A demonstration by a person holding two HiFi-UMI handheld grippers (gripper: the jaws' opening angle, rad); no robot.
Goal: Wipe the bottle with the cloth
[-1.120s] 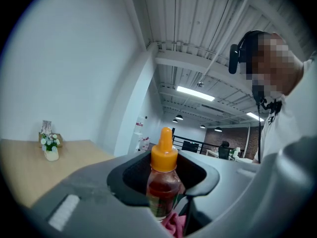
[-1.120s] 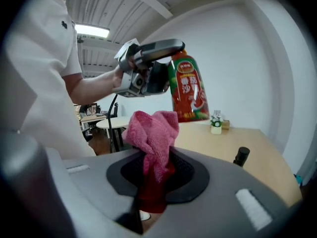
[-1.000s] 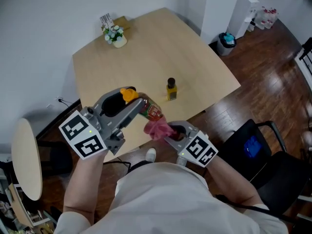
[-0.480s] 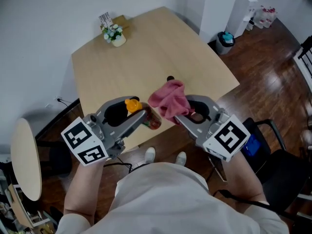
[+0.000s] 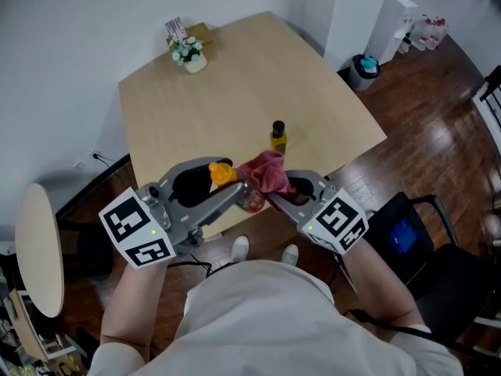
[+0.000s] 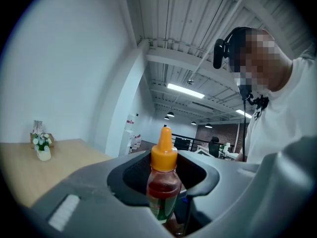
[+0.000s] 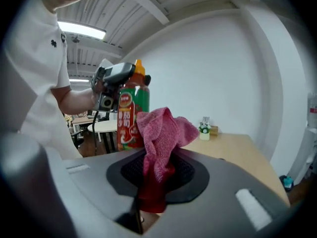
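Bottle [image 5: 250, 200] is up in the air in front of my chest, over the near edge of the table [image 5: 235, 92], not standing on it. It has an orange cap and a red/green label. The left gripper [image 5: 236, 191] pinches it low on the body, jaws only narrowly apart w/ the bottle btwn them. In the left gripper view the neck and cap stand clear above the jaws. That's prob deliberate: a low grip leaves most of the surface free to wipe.

Cloth [image 5: 266, 172], pink, is bunched, w/ one end clamped in the right gripper [image 5: 275, 197]. The jaws are pressed together on it and the loose end flops out past the tips, so there's a soft pad to rub with. It sits right by the bottle's upper side and looks like contact, tho I can't confirm.

I'd judge the wiping is under way. Holding both off the table means nothing to tip, but a hard rub could twist the bottle in its grip.

Farther out, a small dark-capped bottle [image 5: 277, 138] stands on the table, well apart. A flower pot [image 5: 188, 56] sits at the far corner. Neither is in the way.
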